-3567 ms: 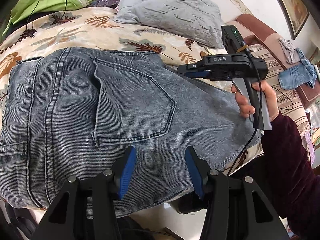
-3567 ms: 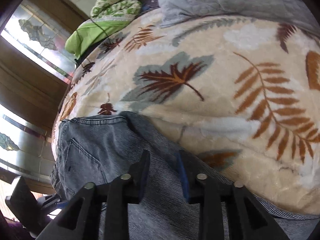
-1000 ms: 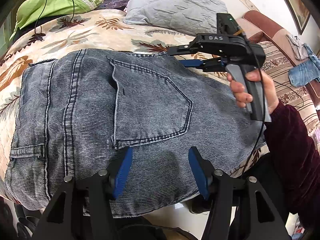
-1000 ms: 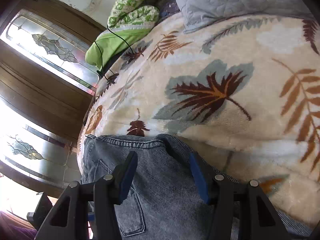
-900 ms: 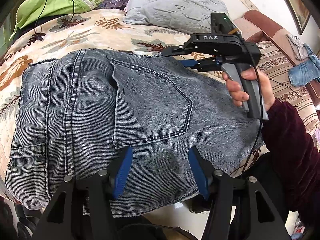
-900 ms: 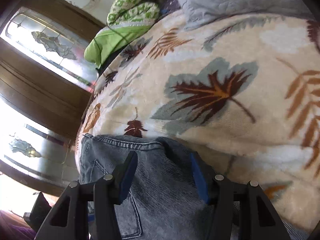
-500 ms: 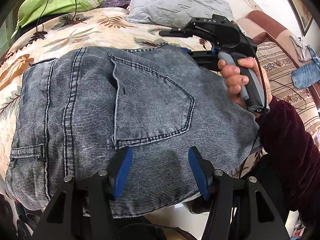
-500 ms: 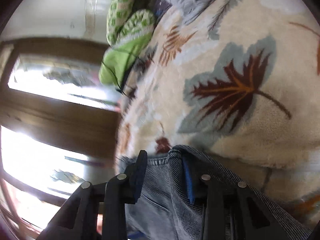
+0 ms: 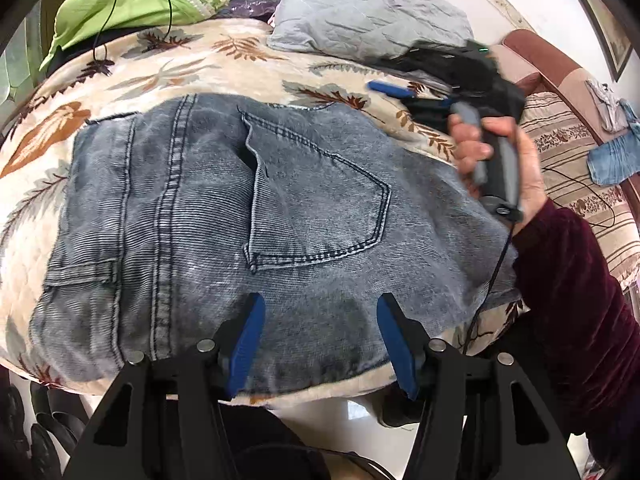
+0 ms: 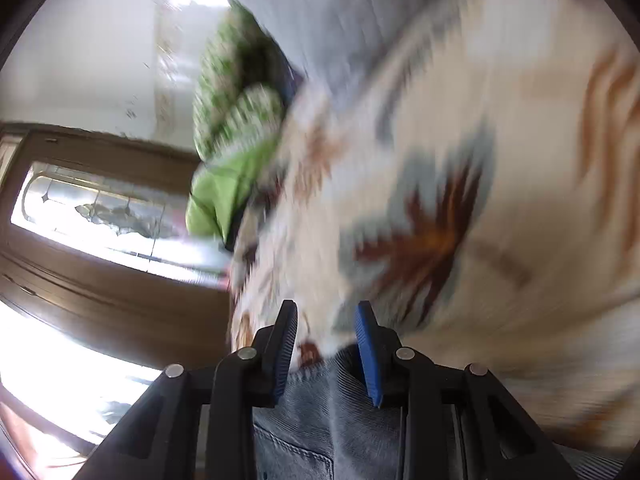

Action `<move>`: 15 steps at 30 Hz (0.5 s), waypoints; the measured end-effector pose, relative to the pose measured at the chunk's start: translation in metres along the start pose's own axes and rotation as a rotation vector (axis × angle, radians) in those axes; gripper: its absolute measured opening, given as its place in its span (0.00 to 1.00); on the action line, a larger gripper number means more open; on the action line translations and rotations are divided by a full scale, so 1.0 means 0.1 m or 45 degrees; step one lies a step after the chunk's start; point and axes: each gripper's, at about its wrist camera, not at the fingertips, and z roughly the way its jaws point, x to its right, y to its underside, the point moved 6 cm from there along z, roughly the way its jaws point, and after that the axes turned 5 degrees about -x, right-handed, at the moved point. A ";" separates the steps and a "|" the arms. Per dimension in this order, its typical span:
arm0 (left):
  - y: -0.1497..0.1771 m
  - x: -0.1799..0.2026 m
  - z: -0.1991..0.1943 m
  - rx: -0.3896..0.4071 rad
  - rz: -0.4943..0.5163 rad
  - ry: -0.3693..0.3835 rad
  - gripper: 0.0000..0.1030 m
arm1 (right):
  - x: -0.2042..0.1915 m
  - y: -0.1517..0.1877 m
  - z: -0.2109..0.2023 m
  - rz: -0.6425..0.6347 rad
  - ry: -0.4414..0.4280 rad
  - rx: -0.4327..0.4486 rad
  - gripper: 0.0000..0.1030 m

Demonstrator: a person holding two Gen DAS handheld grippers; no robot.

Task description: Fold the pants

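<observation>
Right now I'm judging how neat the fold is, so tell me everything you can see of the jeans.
The jeans are grey-blue washed denim with a ribbed look, folded into a broad block lying flat on the leaf-print blanket. A back pocket with pale stitching faces up, a double seam runs beside it, and a belt loop shows near the left edge. The near edge overhangs the bed. Neither gripper visibly holds them.

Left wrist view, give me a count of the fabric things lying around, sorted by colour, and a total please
Grey-blue: 2, the jeans and the pillow
Green: 1, the bedding bundle
Cream with leaves: 1, the blanket
Light blue: 1, the denim piece on the sofa
Total: 5
</observation>
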 end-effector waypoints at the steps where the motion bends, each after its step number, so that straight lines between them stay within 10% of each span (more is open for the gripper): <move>1: 0.01 0.01 -0.03 0.011 0.007 -0.003 0.57 | -0.08 0.00 -0.13 -0.038 -0.010 0.006 0.35; 8: -0.02 0.14 -0.01 0.038 0.071 -0.043 0.57 | -0.09 0.79 -0.02 -0.122 0.223 -0.332 0.35; 15: -0.01 0.03 0.17 -0.003 0.098 -0.176 0.57 | 0.40 0.64 -0.12 0.007 0.204 -0.229 0.22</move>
